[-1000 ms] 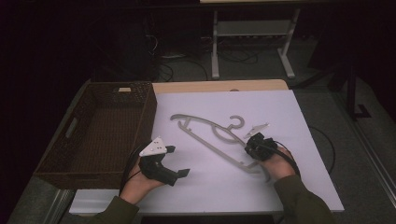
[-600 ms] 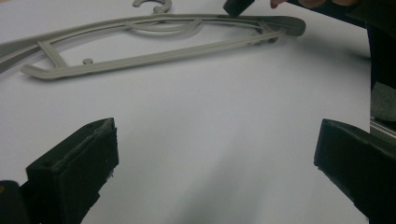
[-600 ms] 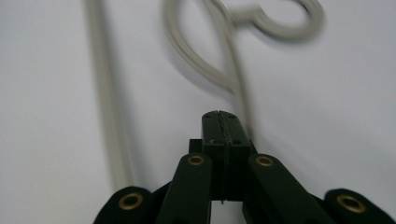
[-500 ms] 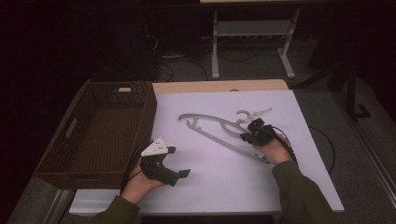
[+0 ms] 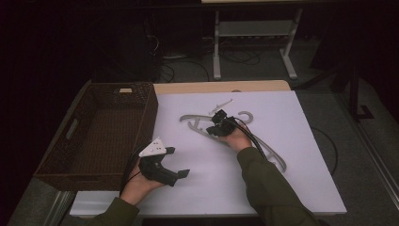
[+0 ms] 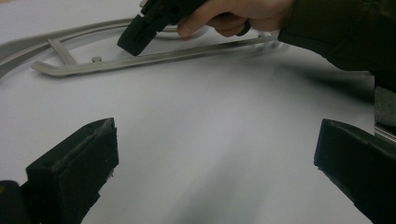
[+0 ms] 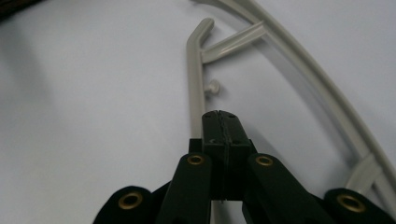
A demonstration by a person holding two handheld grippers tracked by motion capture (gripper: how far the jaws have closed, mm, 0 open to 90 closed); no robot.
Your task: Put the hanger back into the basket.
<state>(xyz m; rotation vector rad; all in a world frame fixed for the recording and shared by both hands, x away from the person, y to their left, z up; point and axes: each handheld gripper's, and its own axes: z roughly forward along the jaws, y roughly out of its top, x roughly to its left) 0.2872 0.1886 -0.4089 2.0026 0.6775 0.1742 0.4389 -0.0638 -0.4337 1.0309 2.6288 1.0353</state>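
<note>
Dim room: grey floor (image 5: pixel 357 155), loose cables (image 5: pixel 188 70), a white-legged stand (image 5: pixel 254 33) behind the table (image 5: pixel 221 86).

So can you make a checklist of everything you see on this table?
Surface: white table top, tan strip along the far edge.
Job's things: grey plastic hanger lying flat; empty brown wicker basket at the left.
Clutter: nothing seen.
Grippers: right gripper jaws closed, over the hanger's lower bar; left gripper open, resting near the basket.
Cables: black cable trailing from the right gripper.
Surroundings: dark floor, white metal stand, loose cables.
</note>
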